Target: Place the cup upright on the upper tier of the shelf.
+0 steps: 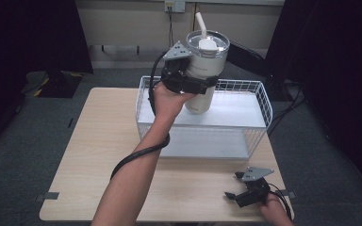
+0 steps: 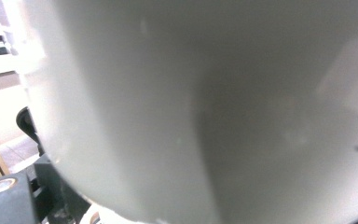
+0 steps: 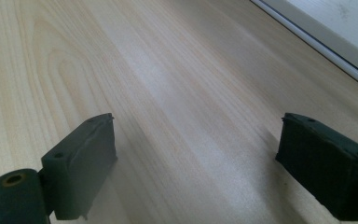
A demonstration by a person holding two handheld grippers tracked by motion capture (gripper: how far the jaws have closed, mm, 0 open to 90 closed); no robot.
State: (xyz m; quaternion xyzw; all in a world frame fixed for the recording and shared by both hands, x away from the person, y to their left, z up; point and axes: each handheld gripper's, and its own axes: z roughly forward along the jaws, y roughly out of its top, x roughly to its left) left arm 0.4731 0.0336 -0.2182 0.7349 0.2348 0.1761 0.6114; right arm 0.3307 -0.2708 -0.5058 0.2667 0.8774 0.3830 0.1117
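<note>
The left tongs [image 1: 195, 80] are clamped around the body of a tall cream-white plastic tumbler with a clear lid and a white straw [image 1: 203, 70], holding it upright in the air above the white wire basket [image 1: 259, 101] that sits at the far side of the pale wooden bench [image 1: 99, 155]. Judging from this, the tumbler is either about to be lowered into the basket or has been lifted out of it; it is clear of the basket floor, so the setting-down is not yet done. The right tongs [image 1: 245, 188] rest low at the near right corner of the bench, idle.

The high view gives the whole layout. The left gripper view shows the tumbler's wall [image 2: 191, 107] pressed close, with a trace of dark lettering at the edge. The right gripper view shows its jaws spread wide with nothing between them, over bare wood [image 3: 168, 93].
</note>
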